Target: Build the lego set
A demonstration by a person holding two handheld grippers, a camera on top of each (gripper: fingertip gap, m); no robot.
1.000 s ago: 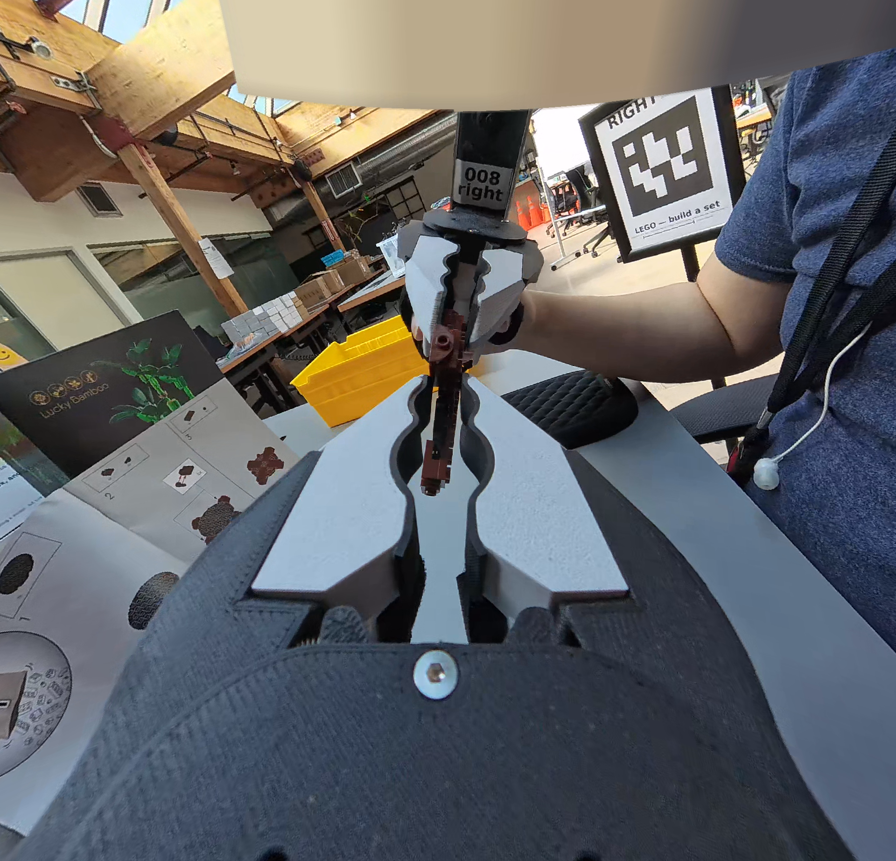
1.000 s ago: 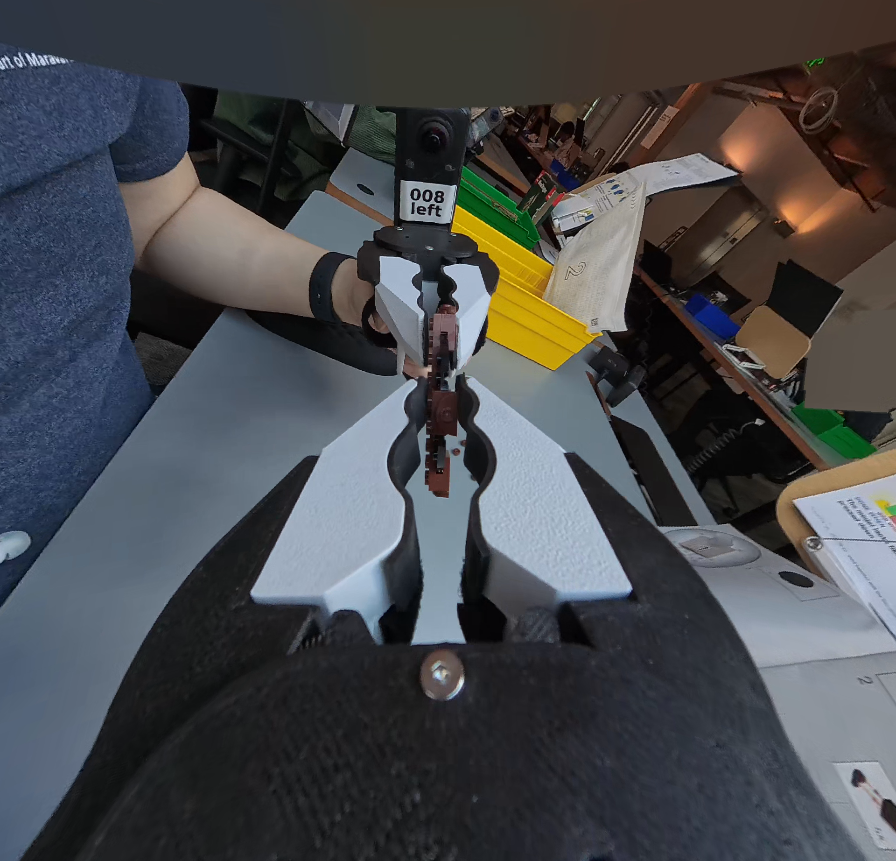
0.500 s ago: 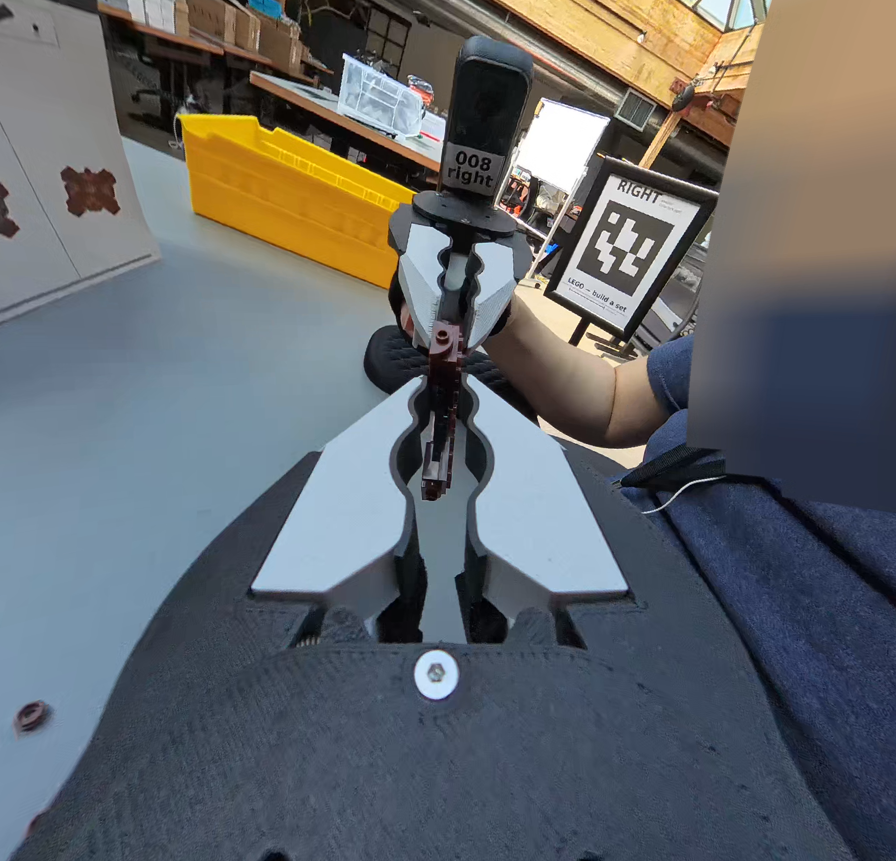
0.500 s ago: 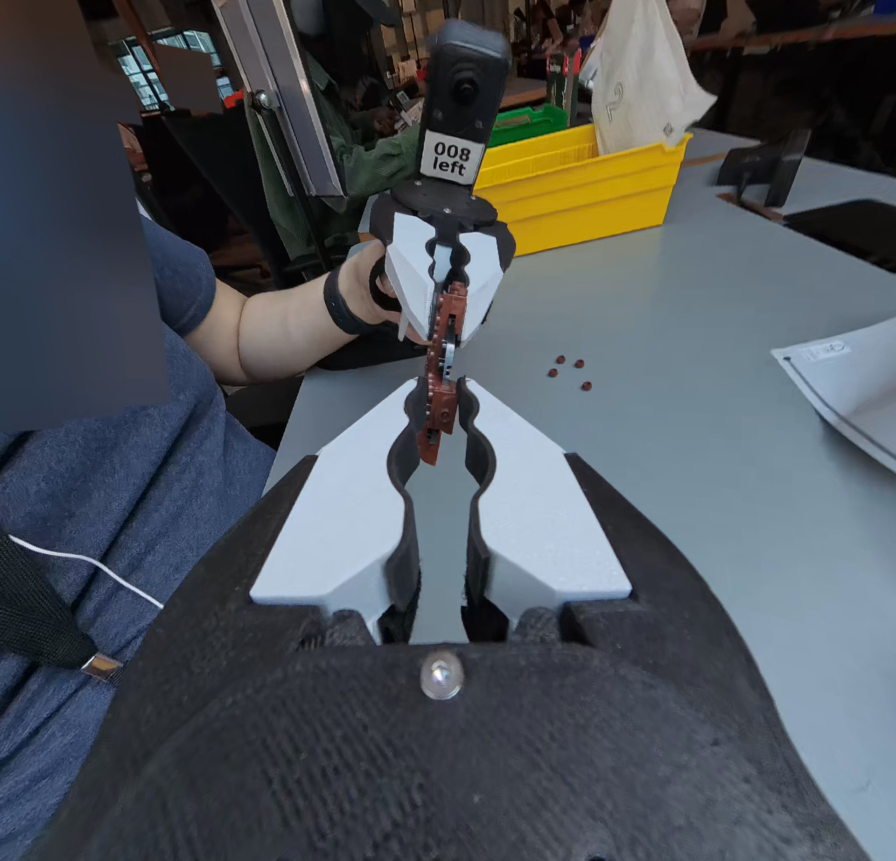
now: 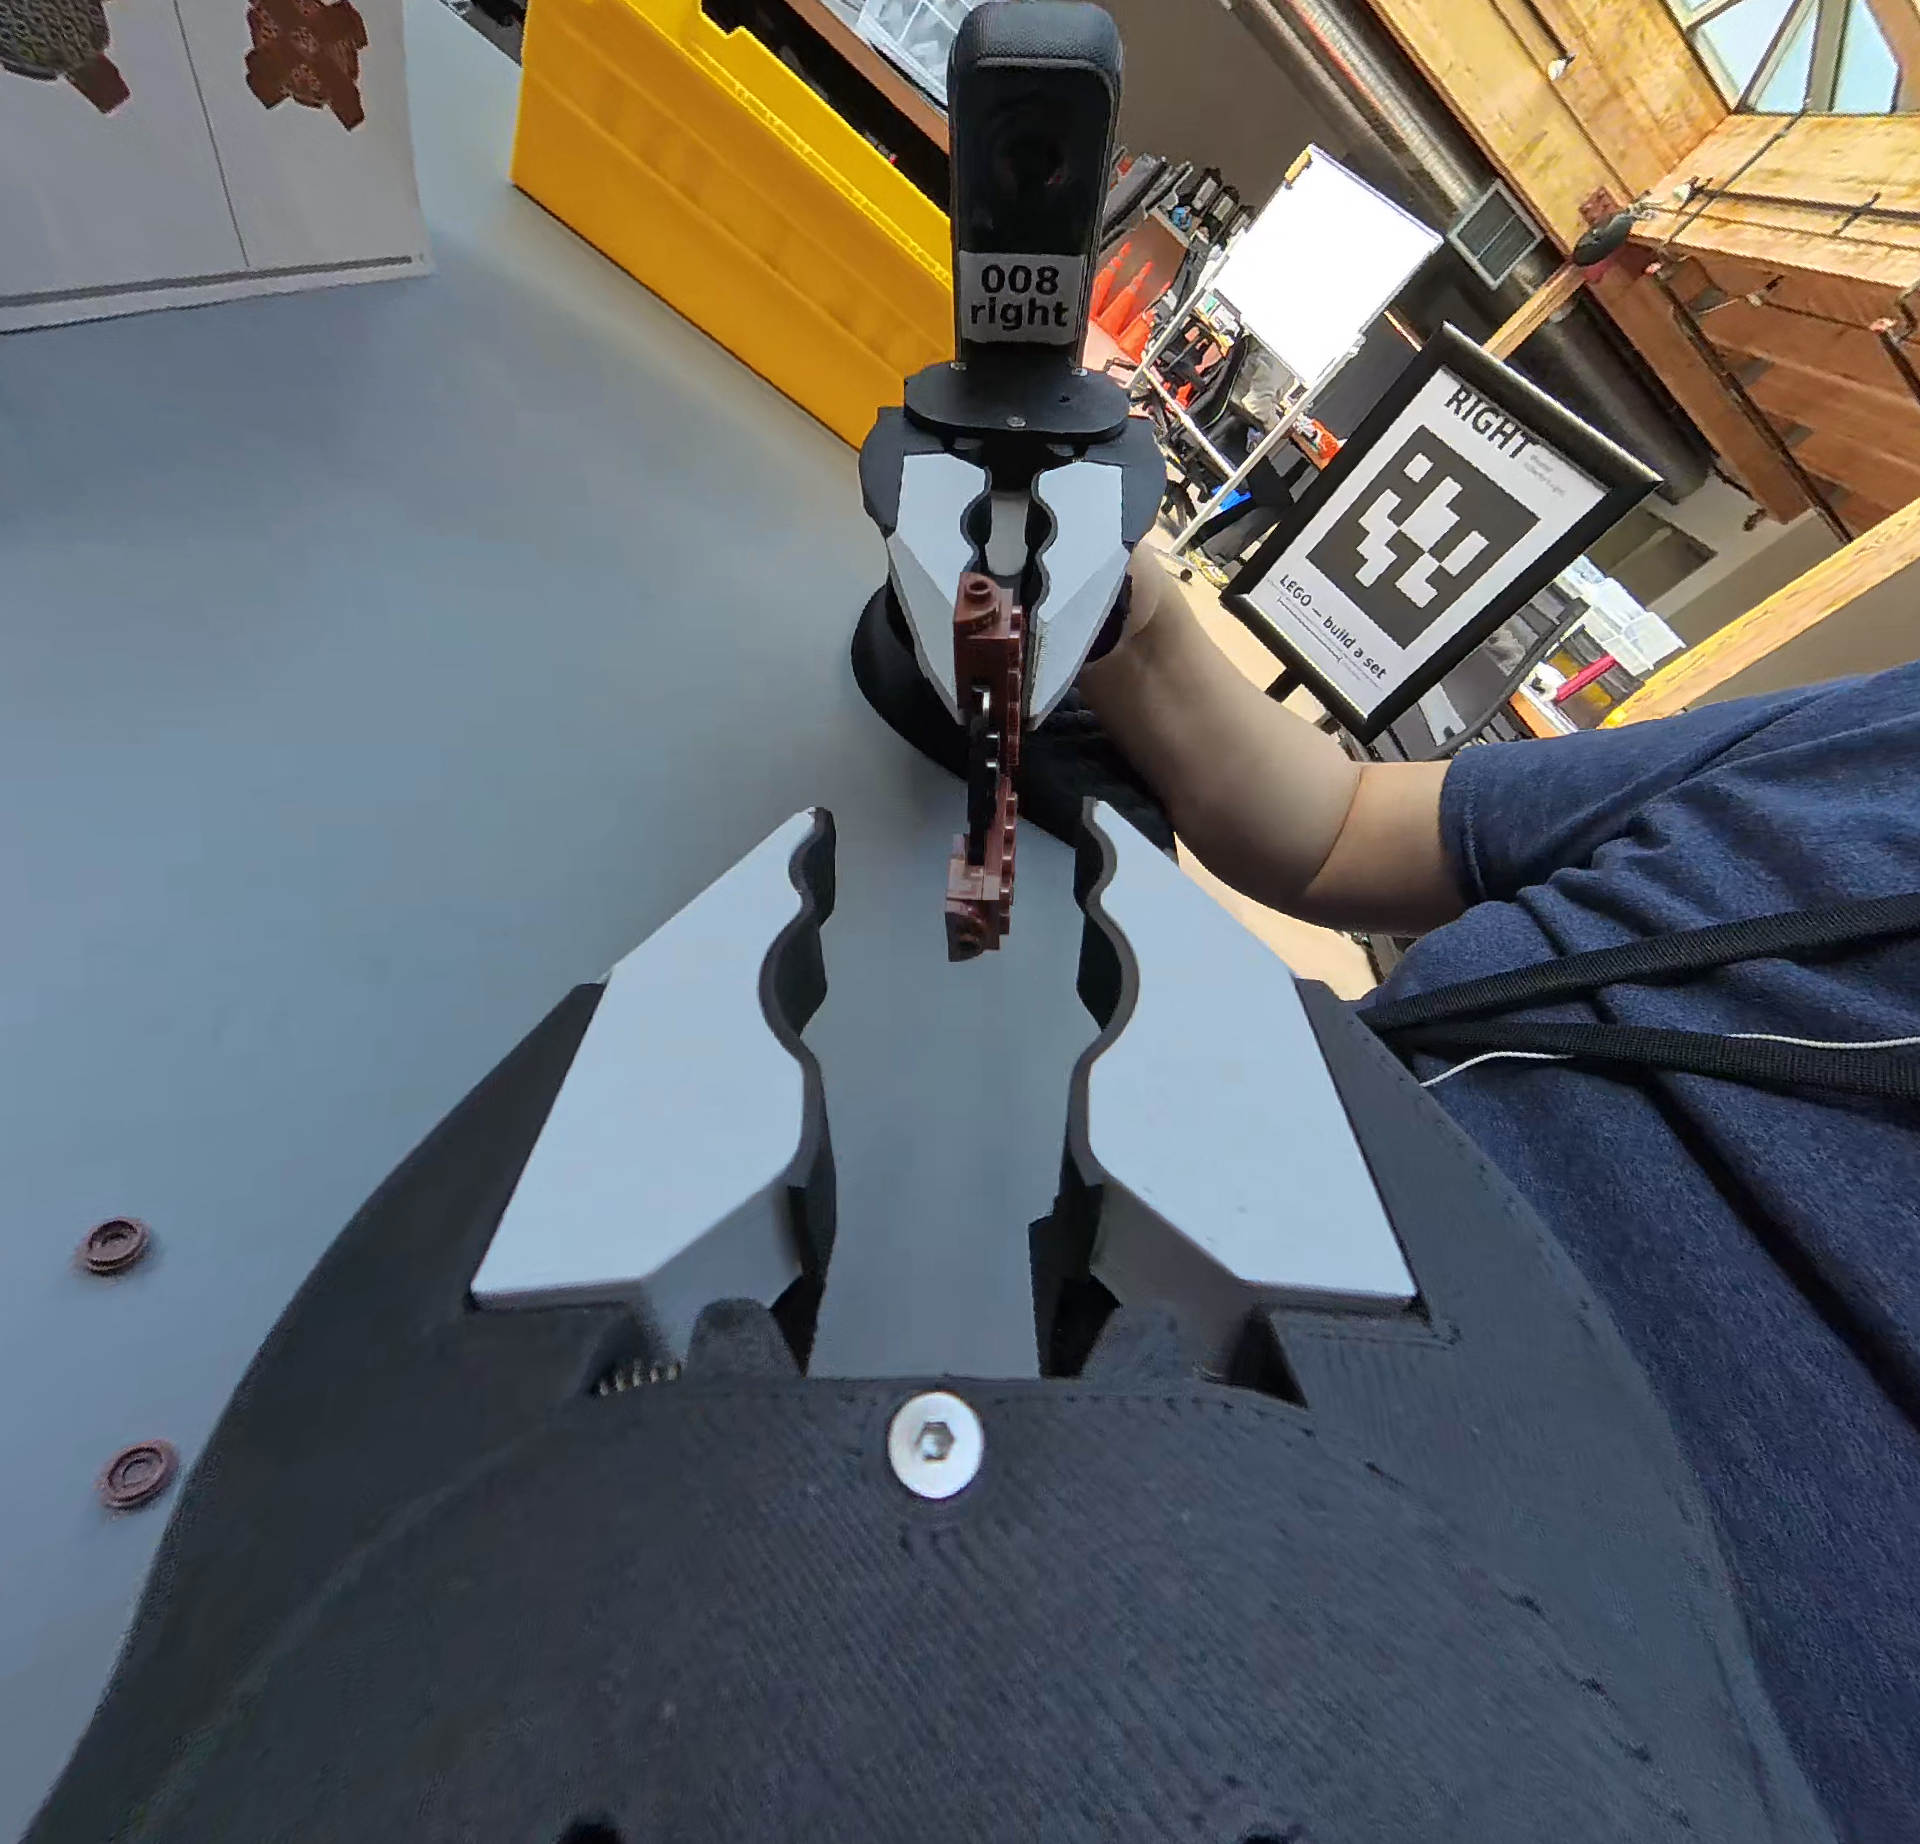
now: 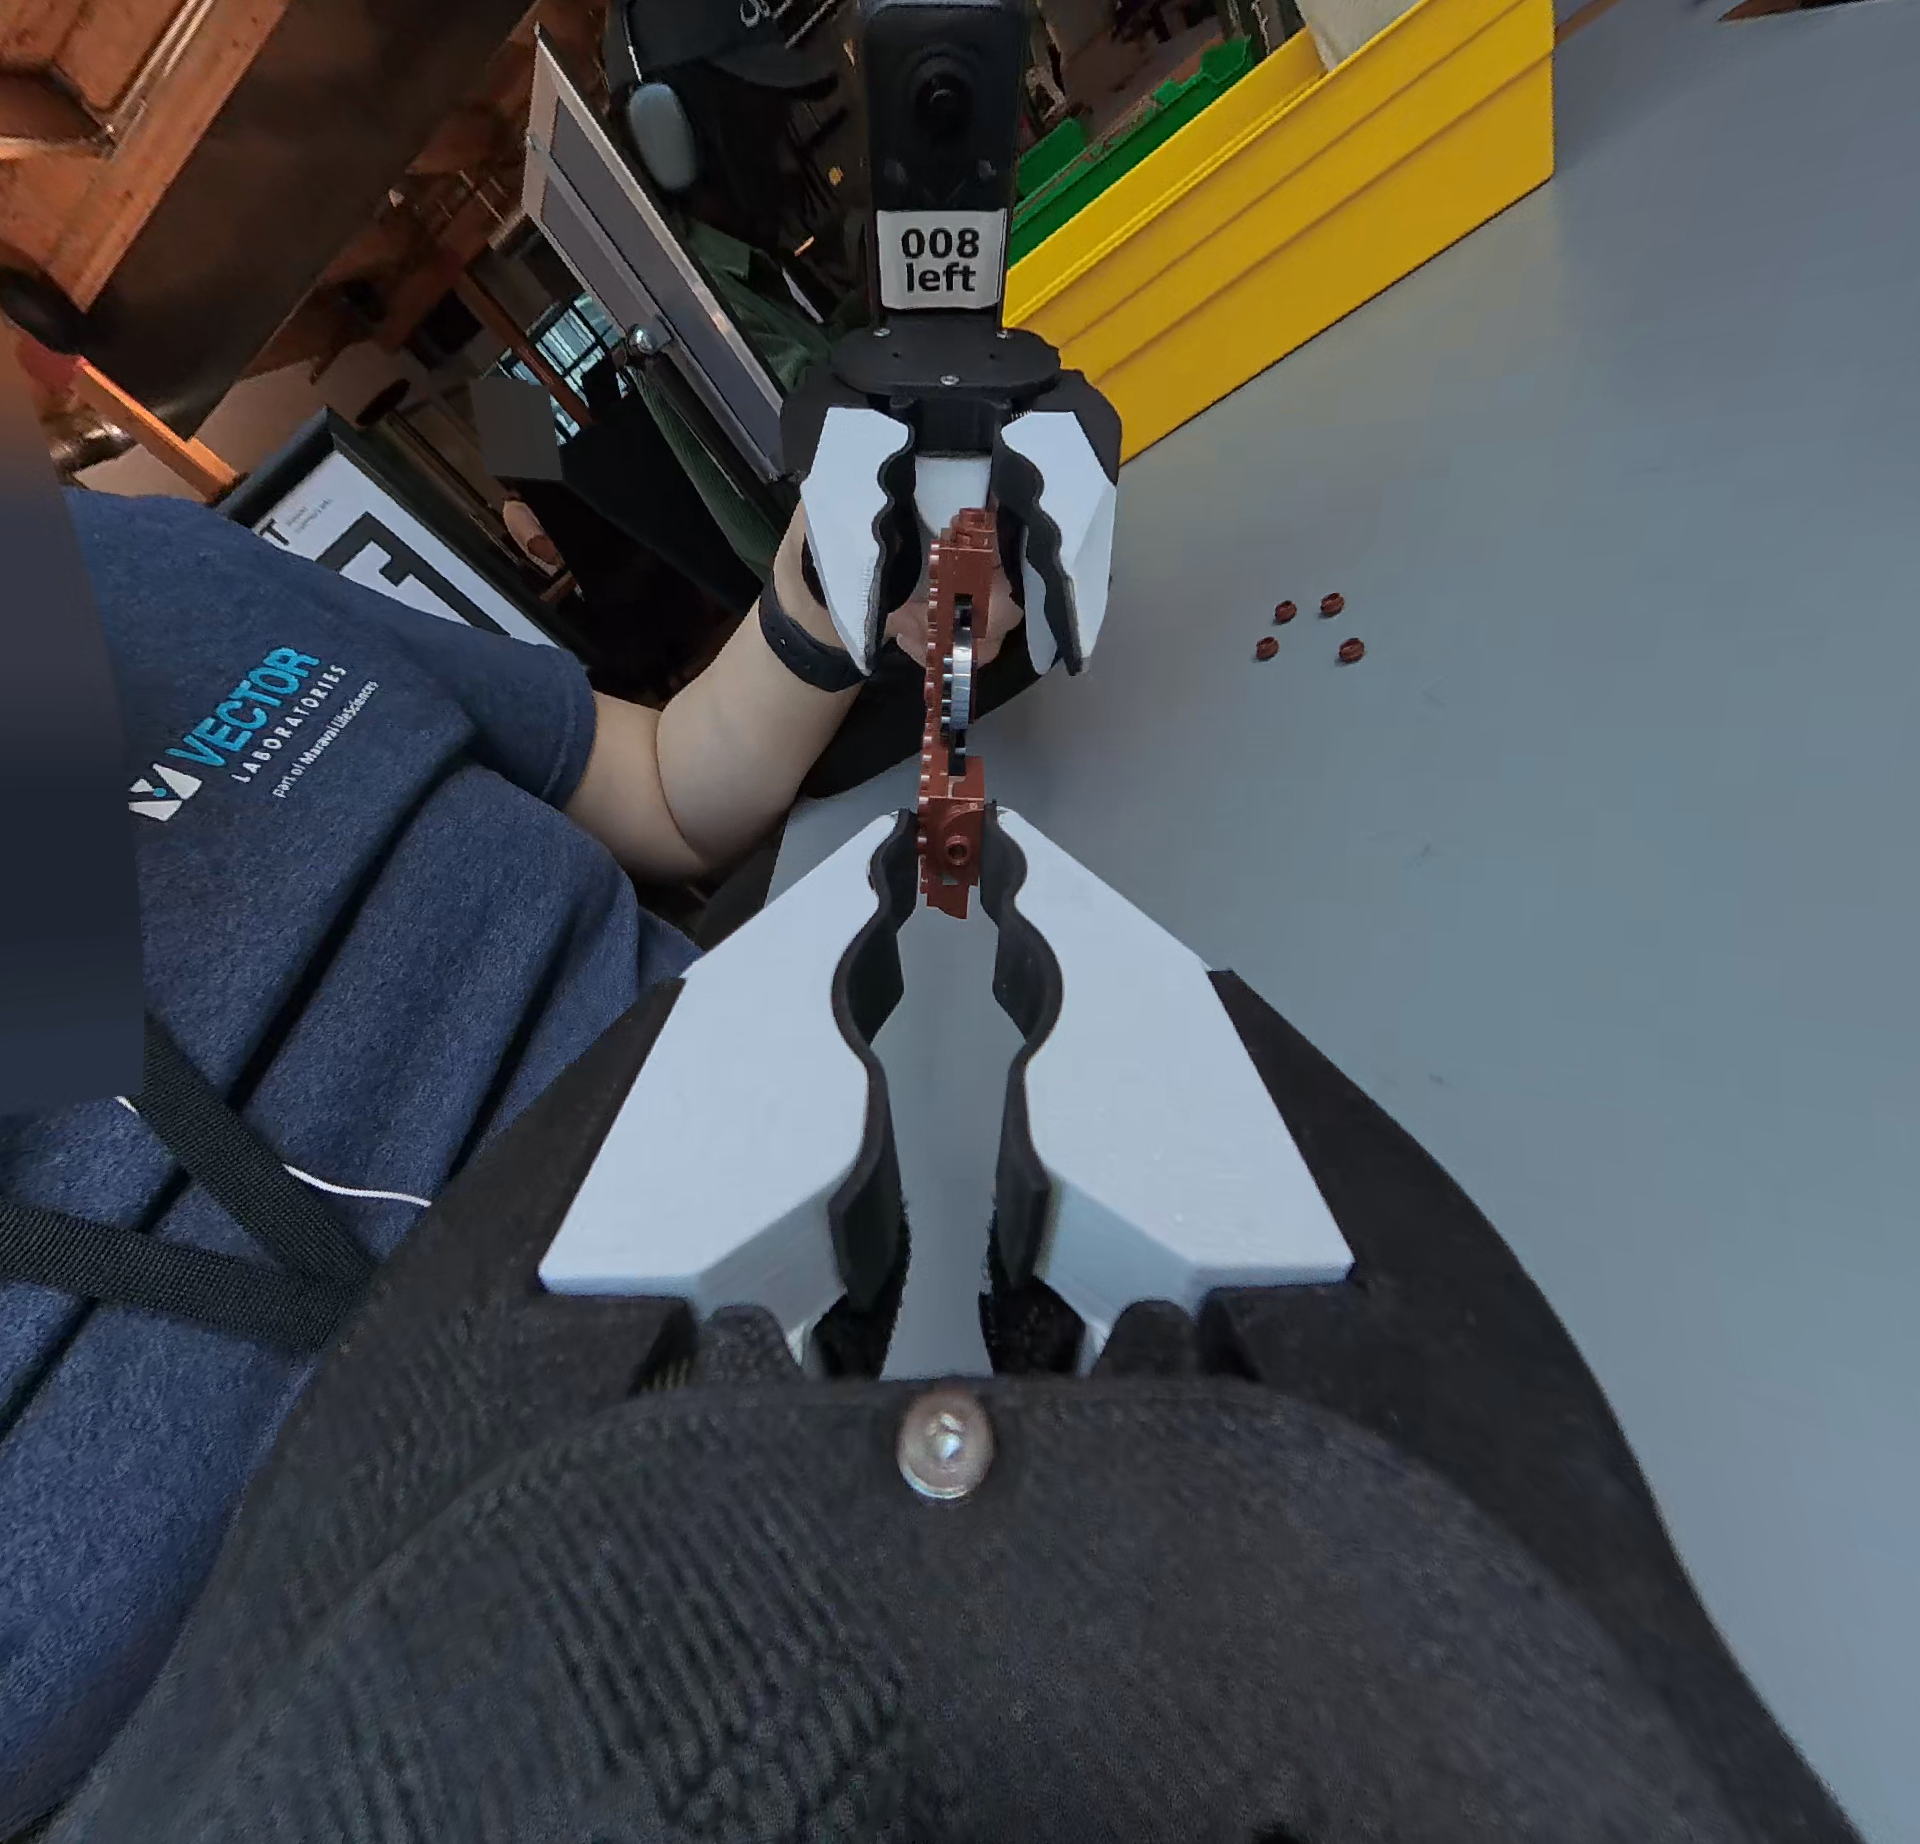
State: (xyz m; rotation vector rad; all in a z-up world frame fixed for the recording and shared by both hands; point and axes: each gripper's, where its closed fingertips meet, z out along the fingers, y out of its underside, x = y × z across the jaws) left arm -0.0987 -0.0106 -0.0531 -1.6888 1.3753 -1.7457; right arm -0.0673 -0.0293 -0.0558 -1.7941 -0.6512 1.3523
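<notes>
A thin reddish-brown and black lego assembly (image 5: 982, 786) hangs in the air between the two grippers, above the grey table (image 5: 364, 651). My right gripper (image 6: 948, 828) is shut on one end of the assembly (image 6: 951, 844). It shows in the left wrist view (image 5: 1000, 698) facing me. My left gripper (image 5: 953, 818) is open. Its jaws stand apart on either side of the assembly's other end without touching it. It also shows open in the right wrist view (image 6: 966, 662). Several small round brown lego pieces (image 6: 1304, 625) lie on the table; two show in the left wrist view (image 5: 114, 1246).
A yellow bin (image 5: 707, 163) stands at the table's far side and shows in the right wrist view (image 6: 1299, 163). A building instruction sheet (image 5: 208, 101) stands at the left. A framed sign (image 5: 1423, 537) stands beyond the table. The person's blue-shirted body (image 6: 312, 911) is close by. The left gripper's tips are roughly 5 cm from the right gripper's.
My left gripper has opened and let go of the assembly. The right gripper keeps its hold. Both grippers have tilted, so the views have swung toward the table.
</notes>
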